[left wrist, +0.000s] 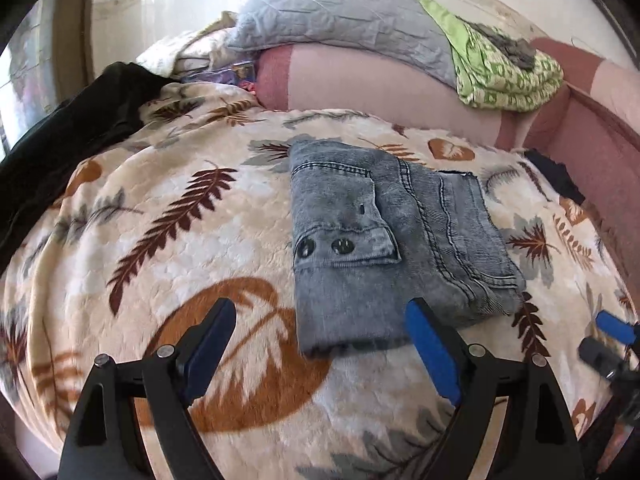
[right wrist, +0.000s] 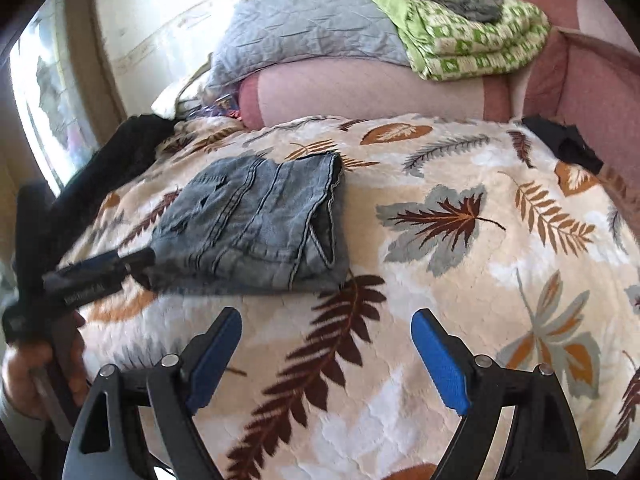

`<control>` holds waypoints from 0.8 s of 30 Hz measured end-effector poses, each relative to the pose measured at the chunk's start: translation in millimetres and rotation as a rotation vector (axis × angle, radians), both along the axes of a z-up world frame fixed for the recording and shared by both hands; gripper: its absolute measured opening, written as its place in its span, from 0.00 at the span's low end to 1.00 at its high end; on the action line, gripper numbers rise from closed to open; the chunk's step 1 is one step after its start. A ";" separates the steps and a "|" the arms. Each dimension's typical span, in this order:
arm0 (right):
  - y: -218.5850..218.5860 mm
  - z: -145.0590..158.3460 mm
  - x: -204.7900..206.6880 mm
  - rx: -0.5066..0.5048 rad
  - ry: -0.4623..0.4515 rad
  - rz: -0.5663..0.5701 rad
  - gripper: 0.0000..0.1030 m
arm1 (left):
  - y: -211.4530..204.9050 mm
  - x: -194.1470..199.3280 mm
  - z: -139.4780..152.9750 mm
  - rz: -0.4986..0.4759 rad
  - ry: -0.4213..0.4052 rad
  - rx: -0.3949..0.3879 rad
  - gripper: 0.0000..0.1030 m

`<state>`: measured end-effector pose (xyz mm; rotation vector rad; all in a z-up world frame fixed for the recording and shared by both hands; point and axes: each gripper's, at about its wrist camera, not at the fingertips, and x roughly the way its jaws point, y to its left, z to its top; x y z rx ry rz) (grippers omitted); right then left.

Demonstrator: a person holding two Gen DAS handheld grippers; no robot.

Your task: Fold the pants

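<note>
Pants (left wrist: pixel 384 240) are folded into a compact grey-blue denim bundle, lying flat on the leaf-print blanket (left wrist: pixel 168 240) that covers the bed; two dark buttons and a flap face up in my left view. My left tool (left wrist: pixel 320 344) hovers just in front of the pants' near edge, jaws spread wide, nothing between the blue pads (left wrist: pixel 430 352); the right-hand pad overlaps the bundle's near corner in the picture, can't tell if it touches. My right tool (right wrist: pixel 326 354) is also wide open and empty, sitting over bare blanket to the right of the pants and nearer to me, clear of the denim. In the right view the left tool (right wrist: pixel 100 268) shows at the pants' left near corner, held by a hand (right wrist: pixel 36 376), blurred, contact unclear. In the left view the right tool (left wrist: pixel 612 340) peeks in at the far right of the pants, apart from them. Behind the pants: a pink bolster (left wrist: pixel 380 88) with a grey quilted pillow (left wrist: pixel 340 16) on top and a green patterned cloth (left wrist: pixel 504 68) folded beside the pillow. Black garment (left wrist: pixel 72 136) lies left of the pants at the blanket's edge, another small dark cloth (left wrist: pixel 560 178) right of the pants by the pink bed side
</note>
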<state>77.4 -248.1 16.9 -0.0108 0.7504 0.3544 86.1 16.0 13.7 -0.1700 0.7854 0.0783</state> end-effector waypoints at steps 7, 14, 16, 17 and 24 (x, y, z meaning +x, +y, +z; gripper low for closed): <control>2.7 -15.4 -5.4 0.006 -0.003 0.031 0.87 | -9.4 -21.1 -9.9 0.036 0.025 0.001 0.85; 4.7 -21.4 -9.2 -0.015 0.005 0.032 0.88 | -17.7 -24.3 -10.4 0.018 0.023 0.054 0.85; 5.2 -23.4 -8.5 -0.020 0.011 0.026 0.88 | -17.7 -25.1 -10.4 0.015 0.018 0.055 0.85; 5.6 -23.9 -8.5 -0.022 0.011 0.024 0.88 | -17.6 -25.4 -10.4 0.015 0.018 0.055 0.85; 13.6 -27.7 -12.4 -0.079 -0.007 0.033 0.88 | -14.9 -28.9 -7.0 0.019 -0.015 0.032 0.85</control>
